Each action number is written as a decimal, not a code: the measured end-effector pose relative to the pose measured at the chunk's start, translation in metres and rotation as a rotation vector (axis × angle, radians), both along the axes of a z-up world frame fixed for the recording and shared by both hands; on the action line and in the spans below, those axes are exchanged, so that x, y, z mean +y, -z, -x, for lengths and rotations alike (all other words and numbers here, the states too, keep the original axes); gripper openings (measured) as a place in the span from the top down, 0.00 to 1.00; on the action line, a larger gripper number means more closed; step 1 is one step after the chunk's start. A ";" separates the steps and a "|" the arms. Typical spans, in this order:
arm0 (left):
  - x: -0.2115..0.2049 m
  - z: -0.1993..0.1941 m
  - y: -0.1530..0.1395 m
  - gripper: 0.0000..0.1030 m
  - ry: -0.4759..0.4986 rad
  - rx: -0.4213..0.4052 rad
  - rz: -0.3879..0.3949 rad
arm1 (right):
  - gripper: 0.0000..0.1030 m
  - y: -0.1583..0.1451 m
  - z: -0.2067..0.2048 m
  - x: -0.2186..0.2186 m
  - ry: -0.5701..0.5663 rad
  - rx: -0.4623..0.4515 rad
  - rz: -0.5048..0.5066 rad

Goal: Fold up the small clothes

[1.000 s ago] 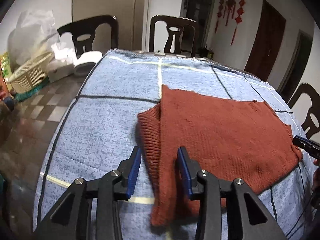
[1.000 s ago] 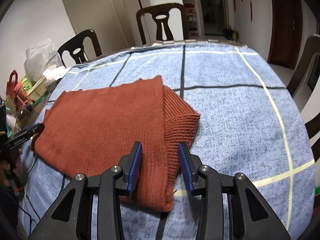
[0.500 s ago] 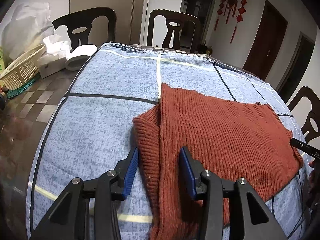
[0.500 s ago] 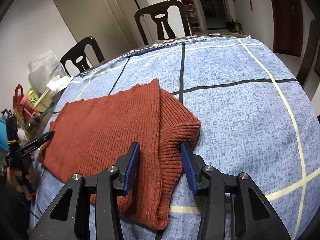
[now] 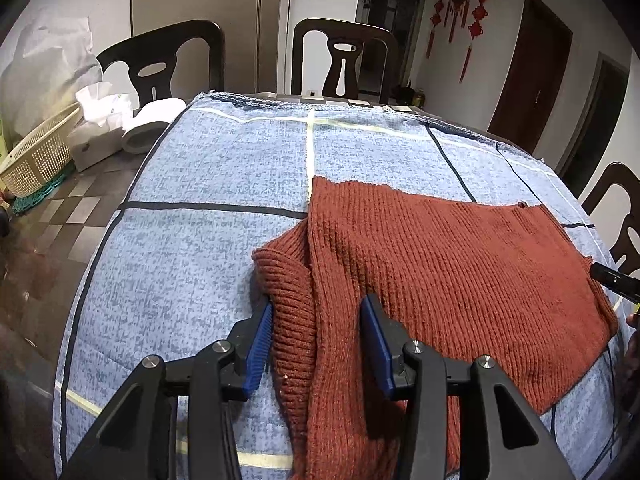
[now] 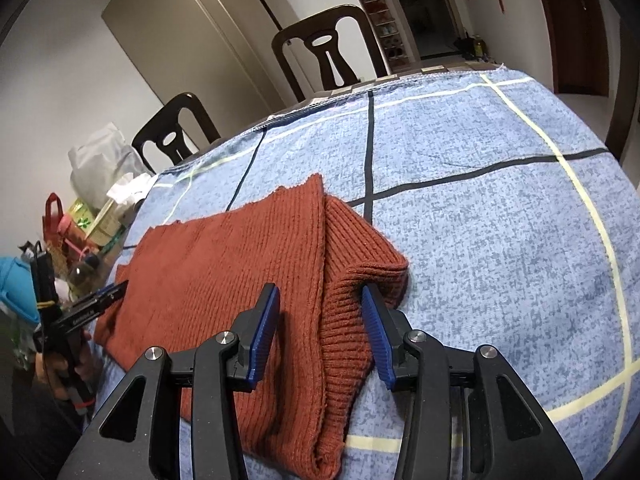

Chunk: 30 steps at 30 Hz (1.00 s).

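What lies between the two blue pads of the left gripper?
In the left wrist view, a ribbed fold of the rust-red sweater lies between the open left gripper pads, on the blue checked cloth.

This is a home dining room. Dark wooden dining chairs [image 5: 344, 58] ring a bench [image 5: 36, 240] covered by a blue checked cloth [image 5: 200, 168]. Red knotted ornaments [image 5: 460, 4] hang on the wall beside dark doors [image 5: 532, 68]. A tissue box [image 5: 100, 136], paper roll [image 5: 146, 130] and woven basket [image 5: 36, 156] sit at the edge.
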<state>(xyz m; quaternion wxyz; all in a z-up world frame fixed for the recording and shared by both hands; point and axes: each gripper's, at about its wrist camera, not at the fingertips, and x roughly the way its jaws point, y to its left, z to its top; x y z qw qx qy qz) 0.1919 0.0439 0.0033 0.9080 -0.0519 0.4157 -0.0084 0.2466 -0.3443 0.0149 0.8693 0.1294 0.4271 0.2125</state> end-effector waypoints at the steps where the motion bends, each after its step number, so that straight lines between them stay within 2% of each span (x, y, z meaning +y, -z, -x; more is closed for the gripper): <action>1: 0.000 0.000 0.000 0.54 -0.001 -0.001 -0.002 | 0.58 0.000 0.001 0.002 -0.007 -0.002 0.005; 6: -0.004 0.003 -0.001 0.55 -0.002 -0.008 -0.025 | 0.56 -0.003 0.007 0.011 -0.066 -0.008 0.008; 9: -0.003 0.003 0.000 0.55 -0.004 -0.010 -0.016 | 0.56 -0.002 0.003 0.012 -0.059 -0.007 0.016; 12: -0.004 0.003 -0.001 0.66 0.008 -0.013 -0.005 | 0.56 0.000 -0.002 0.011 -0.043 0.000 -0.004; 14: -0.007 0.003 -0.002 0.78 0.024 -0.015 -0.007 | 0.56 0.000 -0.003 0.012 -0.040 -0.001 -0.006; 17: -0.011 0.003 -0.004 0.82 0.034 -0.016 -0.018 | 0.56 0.000 -0.002 0.014 -0.048 0.011 -0.007; 21: -0.009 0.002 -0.006 0.84 0.033 -0.015 0.003 | 0.57 -0.005 0.002 0.010 -0.032 0.000 -0.003; 25: -0.002 0.004 -0.006 0.84 0.032 -0.016 0.031 | 0.57 -0.007 0.003 -0.006 0.035 -0.018 0.018; 27: -0.003 0.004 -0.005 0.84 0.038 -0.016 0.024 | 0.57 0.000 0.000 -0.004 0.011 0.030 0.008; 30: -0.002 0.004 -0.005 0.80 0.027 -0.014 0.029 | 0.52 0.000 0.004 0.005 -0.010 0.027 0.040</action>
